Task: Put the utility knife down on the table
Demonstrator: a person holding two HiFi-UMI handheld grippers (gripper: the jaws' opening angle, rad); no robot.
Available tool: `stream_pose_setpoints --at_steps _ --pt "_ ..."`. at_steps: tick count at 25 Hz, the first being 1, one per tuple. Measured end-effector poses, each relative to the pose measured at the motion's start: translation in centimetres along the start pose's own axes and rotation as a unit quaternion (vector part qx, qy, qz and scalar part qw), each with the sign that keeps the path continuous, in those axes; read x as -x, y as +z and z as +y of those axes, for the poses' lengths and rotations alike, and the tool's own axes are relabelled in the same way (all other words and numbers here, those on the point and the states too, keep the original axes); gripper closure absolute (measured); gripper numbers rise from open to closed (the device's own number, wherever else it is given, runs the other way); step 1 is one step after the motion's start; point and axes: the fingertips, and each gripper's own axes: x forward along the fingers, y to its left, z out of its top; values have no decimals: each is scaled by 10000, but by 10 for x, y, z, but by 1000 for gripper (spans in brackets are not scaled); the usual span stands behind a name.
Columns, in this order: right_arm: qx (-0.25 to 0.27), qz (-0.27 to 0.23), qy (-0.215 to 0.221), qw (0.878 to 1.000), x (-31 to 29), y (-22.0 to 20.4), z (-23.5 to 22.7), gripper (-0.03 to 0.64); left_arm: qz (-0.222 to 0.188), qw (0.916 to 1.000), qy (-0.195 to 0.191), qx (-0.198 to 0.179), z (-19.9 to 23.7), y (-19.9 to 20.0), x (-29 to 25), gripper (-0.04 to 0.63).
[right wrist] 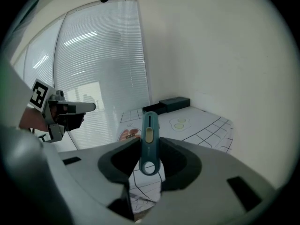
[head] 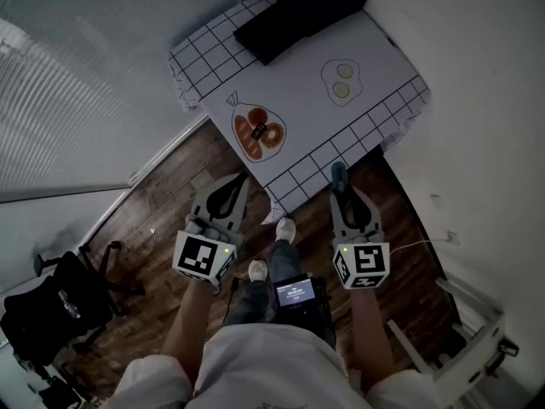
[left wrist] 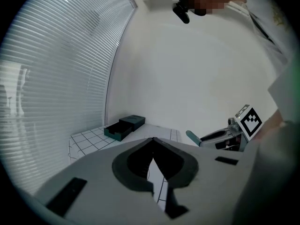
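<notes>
Two claws hang short of the table (head: 375,66) — right claw (right wrist: 149,150) pinching the utility knife (right wrist: 149,125) just off its near edge, left claw (left wrist: 153,146) pressed together on nothing — so the carry seems in hand, next needing a forward reach and gentle lowering.

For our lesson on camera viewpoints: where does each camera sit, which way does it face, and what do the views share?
Head view: on the person's head, facing steeply down at the table; forearms and legs show.
Left gripper view: on the left hand-held gripper, facing across the table to the wall; its shut jaws show.
Right gripper view: on the right hand-held gripper, facing the blinds; jaws clamp the utility knife.
Shared: all show the black box.
</notes>
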Motion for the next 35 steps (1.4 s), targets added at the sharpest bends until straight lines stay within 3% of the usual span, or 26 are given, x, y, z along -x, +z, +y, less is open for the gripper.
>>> stream_pose_setpoints --at_steps 12,23,35 --pt "-142 308 129 9993 -37 -33 -3 483 364 9993 4 33 0 -49 -24 588" --pt "-129 691 361 9969 -73 -63 -2 483 508 9978 411 96 19 -80 -36 588" --pt "36 1156 599 9915 -102 -84 6 483 525 9970 558 119 22 -82 -41 588"
